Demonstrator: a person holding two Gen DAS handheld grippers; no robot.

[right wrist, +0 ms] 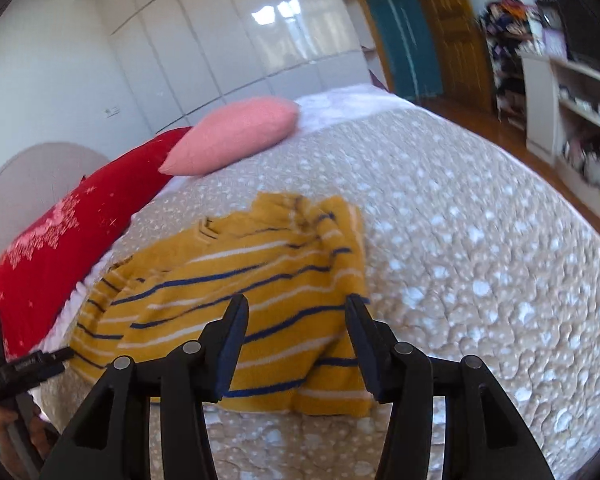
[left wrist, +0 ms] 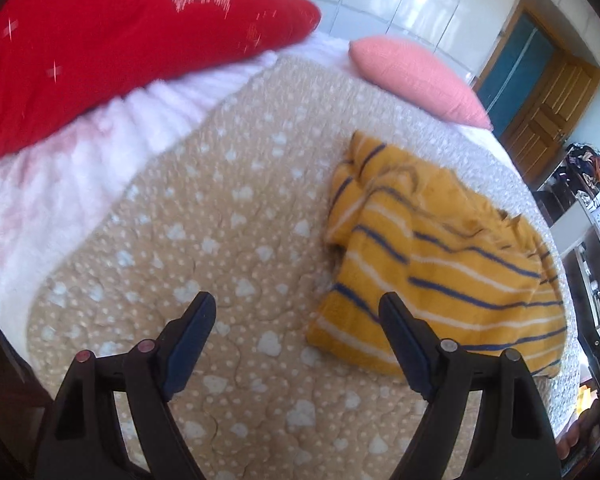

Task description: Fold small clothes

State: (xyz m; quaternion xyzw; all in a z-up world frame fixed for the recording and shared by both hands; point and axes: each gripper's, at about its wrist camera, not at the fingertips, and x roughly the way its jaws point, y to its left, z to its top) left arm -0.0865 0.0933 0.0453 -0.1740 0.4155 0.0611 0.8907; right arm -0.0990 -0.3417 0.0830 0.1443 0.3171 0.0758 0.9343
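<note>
A small yellow sweater (left wrist: 440,264) with blue and white stripes lies crumpled on the beige quilt (left wrist: 220,220). In the left wrist view my left gripper (left wrist: 298,304) hovers open over bare quilt, just left of the sweater's near corner. Its right finger (left wrist: 404,340) overlaps the sweater's edge in the picture, and nothing sits between the jaws. In the right wrist view my right gripper (right wrist: 297,302) is half open above the near part of the sweater (right wrist: 240,280). The cloth shows through the gap, and the pads do not press on it.
A large red pillow (left wrist: 120,48) and a small pink cushion (left wrist: 412,76) lie at the head of the bed. White wardrobe doors (right wrist: 240,40) stand behind. A wooden door (right wrist: 456,28) and cluttered shelves (right wrist: 580,120) are to the right, across the wooden floor.
</note>
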